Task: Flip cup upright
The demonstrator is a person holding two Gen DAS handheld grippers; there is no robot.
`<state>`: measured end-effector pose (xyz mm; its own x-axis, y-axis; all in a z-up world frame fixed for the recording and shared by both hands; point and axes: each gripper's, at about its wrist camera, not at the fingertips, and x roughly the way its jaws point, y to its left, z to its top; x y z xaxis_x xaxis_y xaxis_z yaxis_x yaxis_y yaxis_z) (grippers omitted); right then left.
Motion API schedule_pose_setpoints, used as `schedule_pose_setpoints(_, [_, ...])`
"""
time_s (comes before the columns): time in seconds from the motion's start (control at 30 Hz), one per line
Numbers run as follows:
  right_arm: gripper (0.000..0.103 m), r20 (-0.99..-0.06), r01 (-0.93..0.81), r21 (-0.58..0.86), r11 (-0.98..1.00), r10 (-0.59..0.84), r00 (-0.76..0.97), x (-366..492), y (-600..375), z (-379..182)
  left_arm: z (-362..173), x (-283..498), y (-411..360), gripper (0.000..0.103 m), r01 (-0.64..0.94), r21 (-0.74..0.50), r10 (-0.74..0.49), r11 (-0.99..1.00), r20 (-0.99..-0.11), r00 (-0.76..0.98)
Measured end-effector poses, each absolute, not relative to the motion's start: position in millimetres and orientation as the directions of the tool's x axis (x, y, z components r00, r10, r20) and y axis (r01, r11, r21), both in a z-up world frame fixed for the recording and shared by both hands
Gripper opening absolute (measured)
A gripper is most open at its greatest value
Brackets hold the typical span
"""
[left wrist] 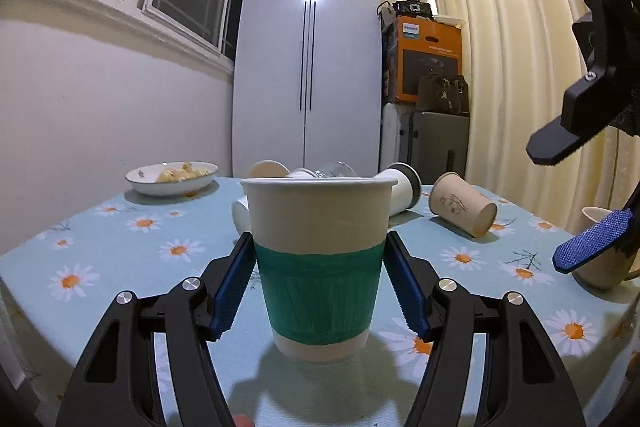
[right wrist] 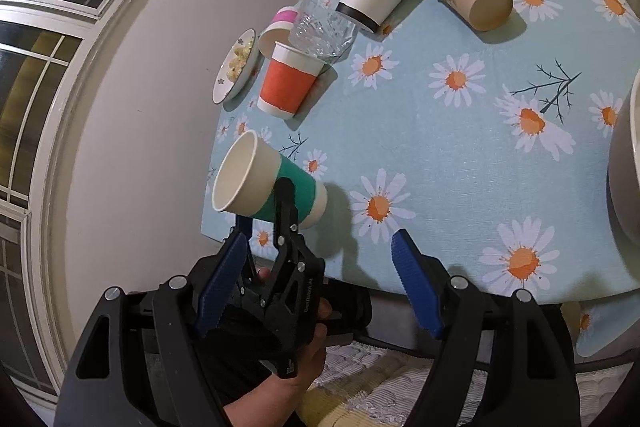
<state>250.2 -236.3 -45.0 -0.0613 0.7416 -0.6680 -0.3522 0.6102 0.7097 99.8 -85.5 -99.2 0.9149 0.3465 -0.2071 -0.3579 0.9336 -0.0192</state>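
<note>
The left gripper [left wrist: 320, 283] pinches the green-banded cup [left wrist: 318, 259] at both sides of its band, mouth up, just above the table [left wrist: 120, 251] near its front edge. The hand [right wrist: 308, 351] behind it reaches in level. The right gripper [right wrist: 320, 287] hangs higher, looking down, its jaws spread with nothing between them.

Both views are lit warmly from overhead, glare is thrown on the cupboard [left wrist: 308, 39], soft shadows are cast on the tablecloth [right wrist: 460, 147], and edges are bent and darkened.
</note>
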Motion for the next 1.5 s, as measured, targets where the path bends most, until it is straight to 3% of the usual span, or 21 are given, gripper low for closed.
schedule_pose_setpoints(0.53, [0.075,-0.689,-0.358,0.690,0.629,0.722,-0.058,249.9,-236.2,-47.1,-109.1,96.8,-93.4,0.064,-0.334,-0.006,0.324,0.943,-0.221,0.920])
schedule_pose_setpoints(0.6, [0.075,-0.688,-0.357,0.690,0.630,0.723,-0.054,249.9,-236.9,-46.6,-109.8,98.4,-92.8,0.068,-0.337,-0.012,0.325,0.942,-0.230,0.917])
schedule_pose_setpoints(0.67, [0.075,-0.689,-0.357,0.688,0.632,0.723,-0.049,249.7,-238.2,-46.0,-109.3,98.4,-92.6,0.079,-0.346,-0.014,0.334,0.938,-0.227,0.915])
schedule_pose_setpoints(0.9, [0.075,-0.682,-0.358,0.692,0.627,0.730,-0.039,250.0,-241.5,-43.0,-104.7,97.8,-93.4,0.081,-0.329,-0.010,0.318,0.944,-0.229,0.920])
schedule_pose_setpoints(1.1, [0.075,-0.668,-0.366,0.699,0.614,0.744,-0.028,251.2,-243.5,-36.2,-88.8,84.7,-94.3,0.092,-0.307,0.003,0.300,0.952,-0.218,0.928])
schedule_pose_setpoints(1.5, [0.077,-0.641,-0.384,0.705,0.597,0.767,0.016,233.7,-255.9,-30.6,-54.0,42.0,-84.6,0.097,-0.221,-0.062,0.188,0.973,-0.338,0.922])
